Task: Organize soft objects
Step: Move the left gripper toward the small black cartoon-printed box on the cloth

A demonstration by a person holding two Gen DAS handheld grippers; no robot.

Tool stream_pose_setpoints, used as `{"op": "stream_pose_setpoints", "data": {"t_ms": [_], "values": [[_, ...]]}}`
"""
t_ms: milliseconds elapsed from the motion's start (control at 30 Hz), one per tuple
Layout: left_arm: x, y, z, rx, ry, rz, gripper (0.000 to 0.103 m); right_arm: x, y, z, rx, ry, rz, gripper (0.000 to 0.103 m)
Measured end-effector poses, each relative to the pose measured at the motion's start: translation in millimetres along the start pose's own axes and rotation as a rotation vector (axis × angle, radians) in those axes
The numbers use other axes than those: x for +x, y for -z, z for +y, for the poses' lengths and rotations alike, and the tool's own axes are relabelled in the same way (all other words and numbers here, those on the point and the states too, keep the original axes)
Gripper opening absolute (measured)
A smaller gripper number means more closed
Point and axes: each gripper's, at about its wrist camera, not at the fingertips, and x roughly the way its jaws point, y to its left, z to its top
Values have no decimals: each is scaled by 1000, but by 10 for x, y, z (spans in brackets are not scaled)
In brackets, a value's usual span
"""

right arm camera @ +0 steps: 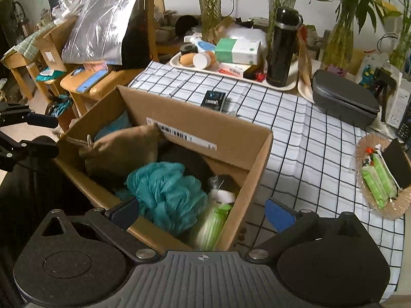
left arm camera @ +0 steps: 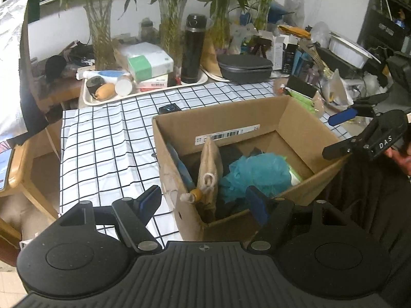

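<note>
Right tongs (right arm camera: pixel 203 211) stand wide open over the cardboard box (right arm camera: pixel 239 138), empty; left tongs (left arm camera: pixel 205 200) are open too. Inside lies the teal mesh sponge (right arm camera: pixel 167 190). I would lower slowly, centre on its bulk, then close gently.
</note>
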Motion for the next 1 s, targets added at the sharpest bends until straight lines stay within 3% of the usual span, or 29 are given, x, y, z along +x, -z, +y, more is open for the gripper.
{"op": "stream_pose_setpoints", "data": {"t_ms": [1000], "values": [[240, -333, 234, 2, 10, -65, 72, 115, -235, -439, 125, 31, -108, 103]]}}
